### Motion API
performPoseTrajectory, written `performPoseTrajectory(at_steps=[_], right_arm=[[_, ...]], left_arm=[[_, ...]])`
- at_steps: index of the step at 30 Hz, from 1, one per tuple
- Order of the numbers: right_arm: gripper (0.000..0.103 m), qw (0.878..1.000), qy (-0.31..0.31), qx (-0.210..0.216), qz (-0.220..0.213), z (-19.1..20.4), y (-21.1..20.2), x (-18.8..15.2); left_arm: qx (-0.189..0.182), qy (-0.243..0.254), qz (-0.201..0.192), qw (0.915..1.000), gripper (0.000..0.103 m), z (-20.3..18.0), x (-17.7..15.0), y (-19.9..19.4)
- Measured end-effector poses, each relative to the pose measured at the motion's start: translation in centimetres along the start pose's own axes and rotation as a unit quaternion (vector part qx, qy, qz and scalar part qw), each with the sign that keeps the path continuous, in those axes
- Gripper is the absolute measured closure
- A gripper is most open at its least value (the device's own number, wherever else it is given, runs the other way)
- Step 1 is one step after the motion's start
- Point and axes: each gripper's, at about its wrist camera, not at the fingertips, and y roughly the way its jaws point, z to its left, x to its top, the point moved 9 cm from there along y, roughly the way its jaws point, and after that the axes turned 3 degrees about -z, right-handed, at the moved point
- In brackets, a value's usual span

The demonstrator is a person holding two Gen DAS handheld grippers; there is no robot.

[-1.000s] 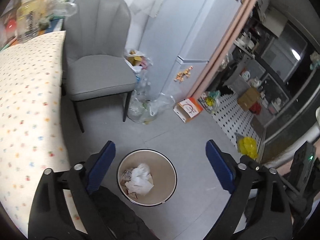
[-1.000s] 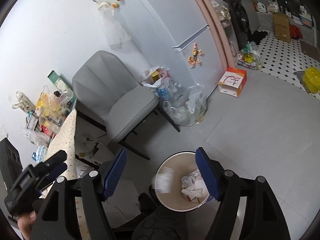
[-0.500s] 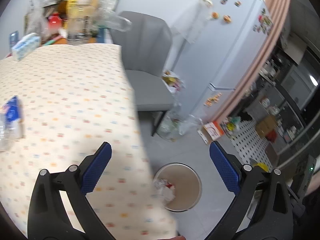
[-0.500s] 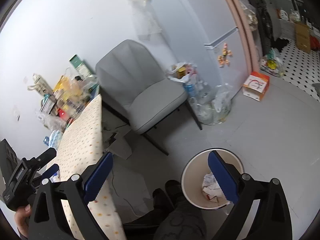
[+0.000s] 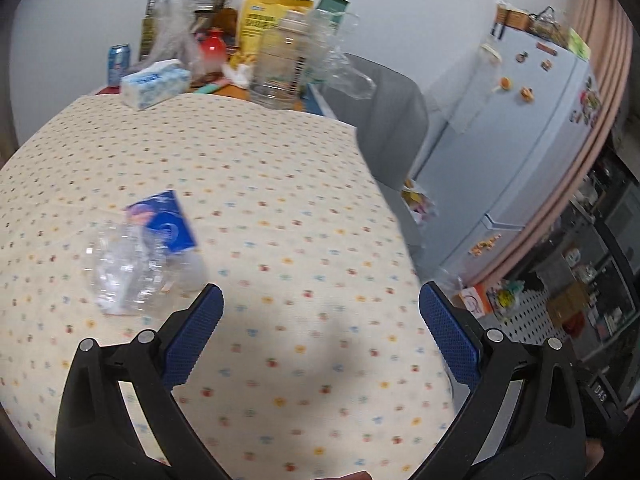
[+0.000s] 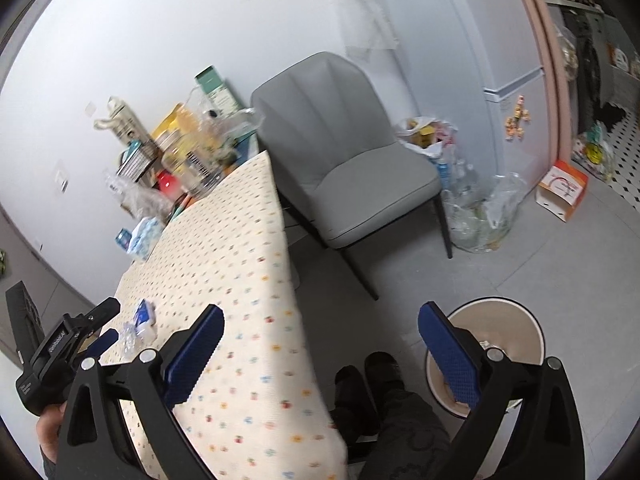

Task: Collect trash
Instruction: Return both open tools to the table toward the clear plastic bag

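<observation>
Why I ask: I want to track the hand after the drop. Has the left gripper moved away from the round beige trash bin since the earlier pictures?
Yes. The left gripper has swung off the bin onto the dotted cream tablecloth.

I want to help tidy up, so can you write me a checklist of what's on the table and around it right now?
Surface: table with a dotted cloth, mostly bare in the middle.
Job's things: crumpled clear plastic bottle with a blue label lying on the cloth; bin on the floor with paper inside.
Clutter: tissue pack, red jar, yellow bag and a big clear container crowd the far edge.
Grippers: left hand-held gripper open, empty; right hand-held gripper open after just widening, empty.
Cables: nothing seen.
Surroundings: grey chair, fridge, bags of bottles on the floor.
</observation>
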Motion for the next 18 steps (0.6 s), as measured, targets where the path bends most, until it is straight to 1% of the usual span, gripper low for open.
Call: performPoseTrajectory(at_steps=[3, 5, 7, 10, 15, 18], right_arm=[[0.008, 1.000, -0.010, 0.005, 0.006, 1.8, 0.7, -0.3], [0.008, 1.000, -0.018, 0.010, 0.009, 3.1, 1.2, -0.5], [0.008, 1.000, -0.025, 0.014, 0.013, 4.2, 1.5, -0.7], [0.008, 0.999, -0.035, 0.021, 0.019, 5.9, 2.2, -1.1], [0.008, 0.997, -0.053, 0.037, 0.032, 9.0, 3.6, -1.9], [0.008, 0.996, -0.066, 0.046, 0.040, 10.9, 4.3, -2.5]], left_arm=[[0.012, -0.005, -0.003, 0.9999, 0.006, 2.9, 0.3, -0.4], [0.012, -0.007, -0.006, 0.9999, 0.006, 4.3, 0.4, -0.8], [0.012, -0.004, -0.007, 0.9999, 0.006, 5.6, 0.6, -1.0], [0.023, 0.007, -0.010, 0.9997, 0.006, 7.3, 1.0, -1.5], [0.034, 0.002, 0.002, 0.9994, 0.006, 10.2, 1.3, -1.4], [0.037, 0.001, 0.008, 0.9993, 0.006, 11.3, 1.2, -1.0]])
